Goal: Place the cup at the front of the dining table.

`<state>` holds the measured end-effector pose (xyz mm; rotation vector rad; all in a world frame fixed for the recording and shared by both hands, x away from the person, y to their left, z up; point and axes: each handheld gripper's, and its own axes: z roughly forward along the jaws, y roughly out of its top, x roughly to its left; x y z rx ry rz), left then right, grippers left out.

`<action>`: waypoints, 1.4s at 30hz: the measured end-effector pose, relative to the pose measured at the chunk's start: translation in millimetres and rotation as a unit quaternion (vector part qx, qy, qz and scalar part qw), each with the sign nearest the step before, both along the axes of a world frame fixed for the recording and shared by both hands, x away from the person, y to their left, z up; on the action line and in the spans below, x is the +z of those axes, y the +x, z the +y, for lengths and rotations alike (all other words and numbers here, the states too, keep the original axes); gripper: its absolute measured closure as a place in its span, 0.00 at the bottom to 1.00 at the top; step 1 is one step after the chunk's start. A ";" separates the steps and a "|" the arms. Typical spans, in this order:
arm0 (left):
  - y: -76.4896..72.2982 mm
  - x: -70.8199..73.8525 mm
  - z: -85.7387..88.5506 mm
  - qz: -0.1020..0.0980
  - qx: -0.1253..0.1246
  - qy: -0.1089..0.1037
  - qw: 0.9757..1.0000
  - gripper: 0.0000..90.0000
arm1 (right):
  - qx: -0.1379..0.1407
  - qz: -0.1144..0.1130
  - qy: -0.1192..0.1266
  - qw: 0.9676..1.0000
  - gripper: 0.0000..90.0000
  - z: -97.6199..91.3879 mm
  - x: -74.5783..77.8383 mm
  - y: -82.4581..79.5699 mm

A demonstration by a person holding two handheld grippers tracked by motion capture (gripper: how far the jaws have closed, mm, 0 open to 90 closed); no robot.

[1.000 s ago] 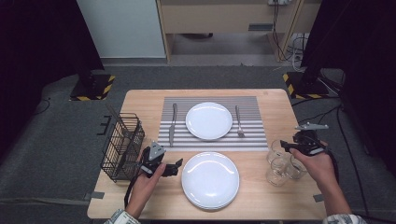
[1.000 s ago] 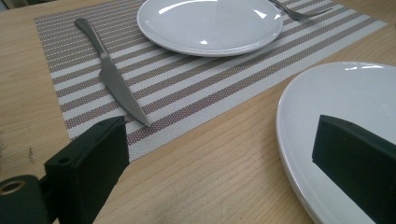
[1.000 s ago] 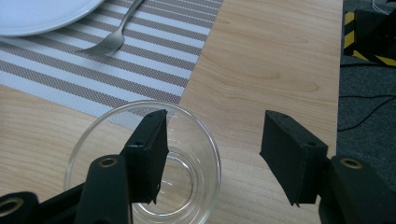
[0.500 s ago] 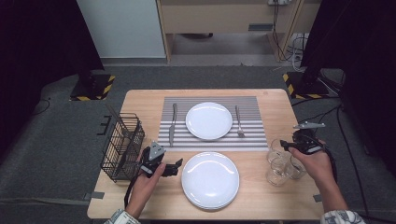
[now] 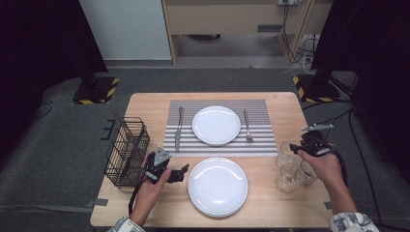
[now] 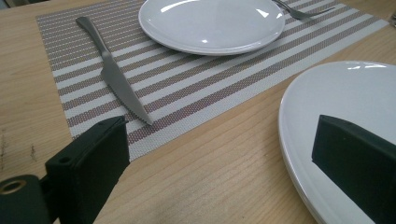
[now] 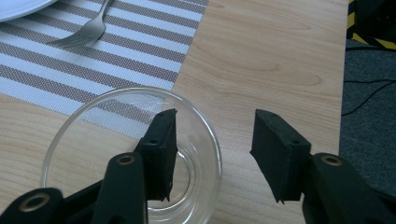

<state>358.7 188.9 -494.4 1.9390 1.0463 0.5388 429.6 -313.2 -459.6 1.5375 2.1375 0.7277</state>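
High view first, left to right: a wire basket (image 5: 126, 152) stood at the table's (image 5: 275, 104) left edge, and your left gripper (image 5: 178, 173) rested just beside it, between the basket and the near plate (image 5: 217, 186). Left gripper view showed its jaws spread wide with nothing between them; one jaw hung over the near plate's (image 6: 345, 107) rim, the other over bare wood near the corner of the striped mat (image 6: 196, 88). On that mat lay a knife (image 6: 114, 74), then the far plate (image 6: 212, 23), then a fork (image 6: 303, 11).

Farther right in the high view, three glasses (image 5: 291, 166) stood clustered near the table's right edge, below the mat's corner. Your right gripper (image 5: 309, 147) sat over the cluster at the glass (image 5: 286, 153) nearest the mat. Right gripper view showed its jaws straddling that glass's (image 7: 93, 154) wall, one jaw inside the bowl, the other outside over the wood. They had just been closing, but a gap was left at the outer jaw and the glass was not yet pinched. The fork (image 7: 86, 28) and mat (image 7: 116, 51) lay beyond.
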 end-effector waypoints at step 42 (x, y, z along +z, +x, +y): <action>-0.2 0.7 0.7 -0.002 0.001 -0.002 1.000 0.04 | -0.011 0.025 -0.008 1.000 0.90 -13.7 0.2 0.6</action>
